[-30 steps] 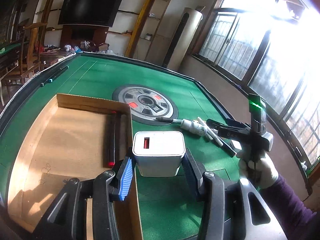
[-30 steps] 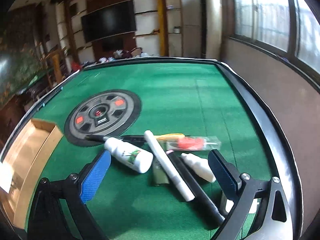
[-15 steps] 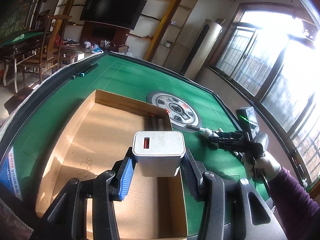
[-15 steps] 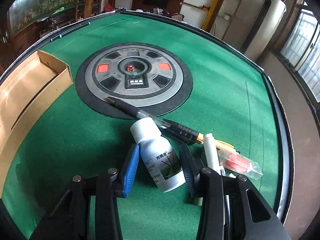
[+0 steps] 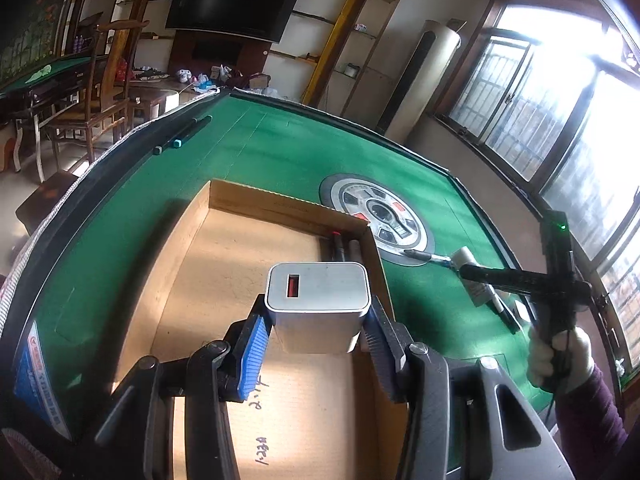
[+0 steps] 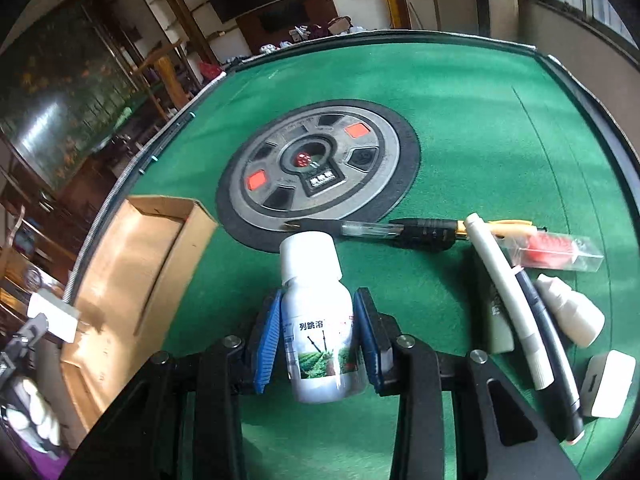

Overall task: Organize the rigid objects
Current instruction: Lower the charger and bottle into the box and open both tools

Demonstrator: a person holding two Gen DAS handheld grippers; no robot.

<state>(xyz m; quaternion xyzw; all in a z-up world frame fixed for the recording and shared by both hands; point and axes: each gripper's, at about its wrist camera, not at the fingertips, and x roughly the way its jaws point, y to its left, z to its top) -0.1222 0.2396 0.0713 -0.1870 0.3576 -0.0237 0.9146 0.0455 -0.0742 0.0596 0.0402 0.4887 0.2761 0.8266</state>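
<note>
My left gripper [image 5: 316,320] is shut on a white USB charger [image 5: 318,296], which hangs above the right part of an open cardboard box [image 5: 224,264]. Dark pens [image 5: 340,246] lie along the box's right wall. On the green felt to the right, my right gripper [image 6: 317,332] has its jaws closing around a white labelled bottle [image 6: 310,256], and both pads touch the bottle's sides. The same gripper [image 5: 476,276], seen from the left wrist, is held by a gloved hand [image 5: 560,356].
Right of the bottle lie a clear-and-black pen [image 6: 400,230], a white tube [image 6: 508,300], a dark pen [image 6: 548,340], a small dropper bottle [image 6: 572,312], a red item in a clear case [image 6: 552,250] and a white plug [image 6: 608,384]. A round grey panel [image 6: 320,168] marks the table's middle.
The left gripper carried the charger leftward from the box's right wall to over its inside. The right gripper swung onto the white bottle and its jaws closed from wide apart to the bottle's sides.
</note>
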